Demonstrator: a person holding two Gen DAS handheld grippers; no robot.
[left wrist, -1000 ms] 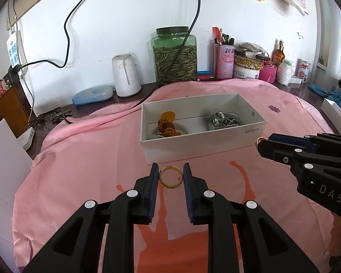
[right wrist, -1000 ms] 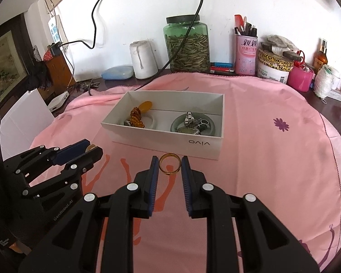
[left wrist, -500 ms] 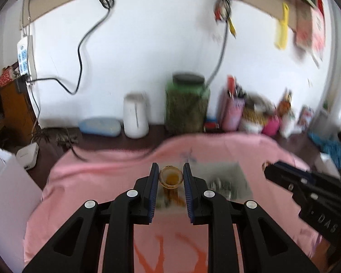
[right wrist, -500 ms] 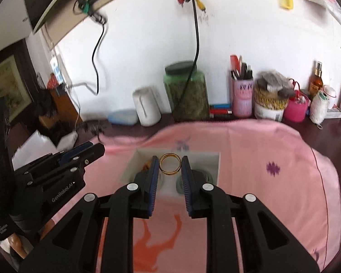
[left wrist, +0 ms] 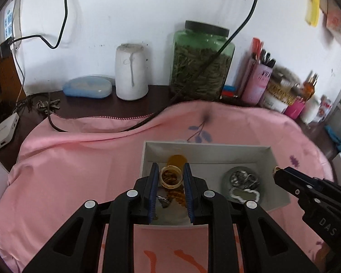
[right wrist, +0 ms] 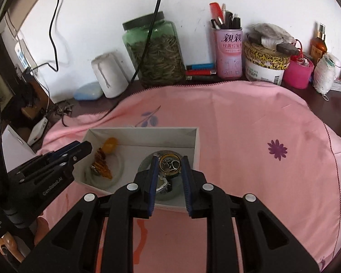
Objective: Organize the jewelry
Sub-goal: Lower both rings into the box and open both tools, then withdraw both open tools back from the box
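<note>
Both tools over the white box (left wrist: 206, 150): our left tool (left wrist: 171, 177) pinches an amber ring (left wrist: 171, 178), our right tool (right wrist: 169, 165) pinches a gold ring (right wrist: 169, 164). Drop-off step, we judge. Next: lower each over its own dish, then spread.

A tall green glass jar with a black lid (right wrist: 154, 50), packed with dried leaves, stands against the white wall. Just left of it sits an upturned white plastic cup (right wrist: 109, 77), then a pale blue oval case (right wrist: 88, 93). To the jar's right stand a pink tin of combs and pens (right wrist: 229, 52) and a round yellow-patterned tub (right wrist: 266, 64).
</note>
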